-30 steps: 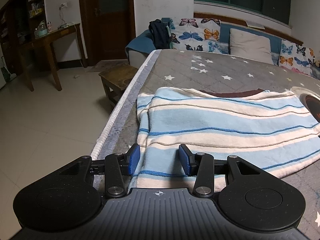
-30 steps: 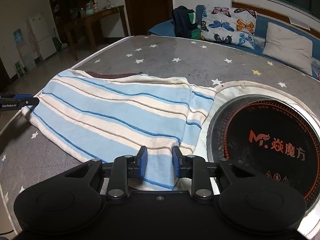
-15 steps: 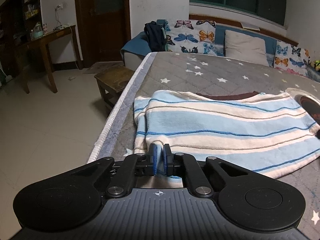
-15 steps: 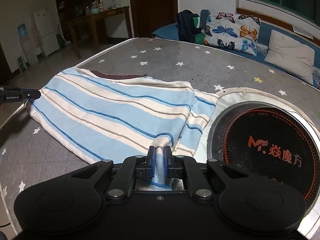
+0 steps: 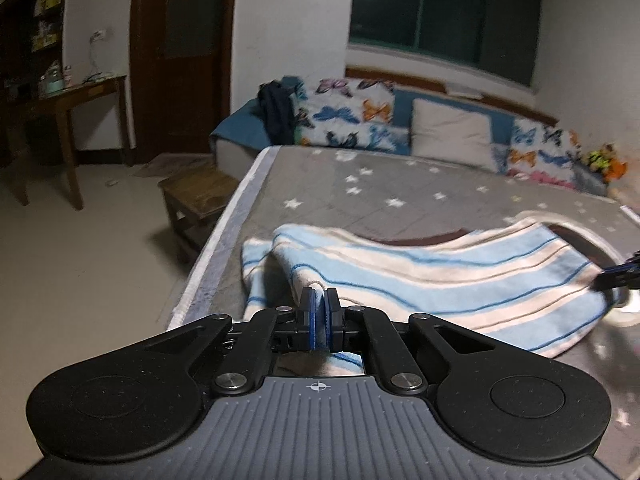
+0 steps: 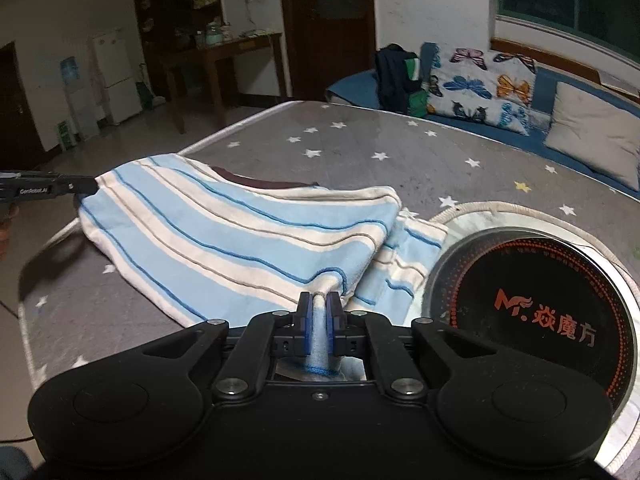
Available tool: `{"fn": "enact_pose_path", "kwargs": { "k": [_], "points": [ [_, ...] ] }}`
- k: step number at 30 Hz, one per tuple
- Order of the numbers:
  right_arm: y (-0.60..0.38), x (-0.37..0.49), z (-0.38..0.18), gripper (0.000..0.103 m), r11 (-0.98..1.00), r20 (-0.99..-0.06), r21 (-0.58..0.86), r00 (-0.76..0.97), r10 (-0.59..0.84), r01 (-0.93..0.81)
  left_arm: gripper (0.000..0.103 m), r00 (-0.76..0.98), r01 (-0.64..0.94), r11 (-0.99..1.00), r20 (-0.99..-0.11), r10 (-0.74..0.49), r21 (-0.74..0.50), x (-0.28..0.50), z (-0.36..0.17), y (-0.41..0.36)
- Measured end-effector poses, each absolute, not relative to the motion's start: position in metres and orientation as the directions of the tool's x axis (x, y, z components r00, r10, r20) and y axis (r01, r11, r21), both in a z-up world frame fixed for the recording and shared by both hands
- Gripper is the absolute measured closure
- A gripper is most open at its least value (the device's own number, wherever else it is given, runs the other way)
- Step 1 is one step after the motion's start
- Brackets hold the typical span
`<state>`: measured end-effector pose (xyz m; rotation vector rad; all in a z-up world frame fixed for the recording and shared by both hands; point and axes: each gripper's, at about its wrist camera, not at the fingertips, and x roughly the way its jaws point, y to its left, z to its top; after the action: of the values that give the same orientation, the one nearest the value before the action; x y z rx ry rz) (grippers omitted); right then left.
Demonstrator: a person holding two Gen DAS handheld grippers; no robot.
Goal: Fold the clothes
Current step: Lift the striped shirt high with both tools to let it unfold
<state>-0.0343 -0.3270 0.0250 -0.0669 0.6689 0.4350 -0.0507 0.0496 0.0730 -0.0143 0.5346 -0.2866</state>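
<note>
A light blue and cream striped garment (image 5: 440, 276) (image 6: 240, 240) lies across the grey star-patterned mattress (image 5: 400, 192) (image 6: 400, 148). My left gripper (image 5: 319, 300) is shut on its near left edge and holds that edge lifted off the mattress. My right gripper (image 6: 319, 304) is shut on its near right edge, also lifted. The cloth hangs stretched between the two grippers. A dark maroon collar (image 6: 256, 181) shows at the far edge. The right gripper's tip shows at the right in the left wrist view (image 5: 618, 276); the left gripper's tip shows at the left in the right wrist view (image 6: 86, 186).
A round black induction cooker (image 6: 532, 316) with orange lettering sits on the mattress right of the garment. A wooden stool (image 5: 196, 196) stands beside the mattress's left edge. A sofa with butterfly cushions (image 5: 352, 120) lies behind. A wooden table (image 5: 64, 96) stands at far left.
Both grippers closed on the near edge of the garment, then rose, lifting that edge off the mattress. The cloth now bunches and hangs between them.
</note>
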Motion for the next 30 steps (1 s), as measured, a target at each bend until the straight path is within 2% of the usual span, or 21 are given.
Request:
{"fn": "enact_pose_path", "kwargs": {
  "k": [6, 12, 17, 18, 19, 21, 23, 28, 30],
  "points": [
    [-0.328, -0.058, 0.029, 0.095, 0.876, -0.644, 0.047, 0.656, 0.393, -0.479, 0.098, 0.778, 0.373, 0.924, -0.512, -0.363, -0.089, -0.078, 0.076, 0.049],
    [-0.332, -0.075, 0.028, 0.094, 0.864, -0.682, 0.043, 0.617, 0.392, -0.502, 0.098, 0.74, 0.412, 0.911, -0.571, -0.356, -0.034, -0.091, 0.068, 0.042],
    [-0.333, -0.062, 0.029, 0.084, 0.881, -0.679, 0.048, 0.632, 0.375, -0.471, 0.097, 0.721, 0.386, 0.921, -0.607, -0.335, -0.05, -0.078, 0.068, 0.044],
    [-0.333, -0.058, 0.029, 0.078, 0.885, -0.677, 0.052, 0.635, 0.373, -0.463, 0.097, 0.718, 0.387, 0.921, -0.61, -0.335, -0.051, -0.075, 0.068, 0.044],
    [-0.333, -0.053, 0.03, 0.073, 0.888, -0.675, 0.056, 0.638, 0.371, -0.456, 0.095, 0.719, 0.385, 0.921, -0.611, -0.333, -0.049, -0.073, 0.069, 0.044],
    [-0.333, -0.045, 0.028, 0.072, 0.9, -0.676, 0.045, 0.65, 0.348, -0.434, 0.091, 0.721, 0.377, 0.925, -0.613, -0.322, -0.043, -0.07, 0.067, 0.049],
    [-0.334, -0.035, 0.025, 0.07, 0.908, -0.678, 0.049, 0.653, 0.336, -0.416, 0.075, 0.727, 0.371, 0.928, -0.607, -0.32, -0.045, -0.062, 0.071, 0.051],
    [-0.333, 0.003, 0.01, 0.066, 0.932, -0.694, 0.04, 0.661, 0.285, -0.361, 0.066, 0.751, 0.348, 0.937, -0.588, -0.301, -0.034, -0.038, 0.075, 0.049],
    [-0.333, 0.012, 0.006, 0.063, 0.937, -0.703, 0.033, 0.659, 0.268, -0.347, 0.066, 0.746, 0.335, 0.942, -0.6, -0.289, -0.036, -0.023, 0.069, 0.049]
  ]
}}
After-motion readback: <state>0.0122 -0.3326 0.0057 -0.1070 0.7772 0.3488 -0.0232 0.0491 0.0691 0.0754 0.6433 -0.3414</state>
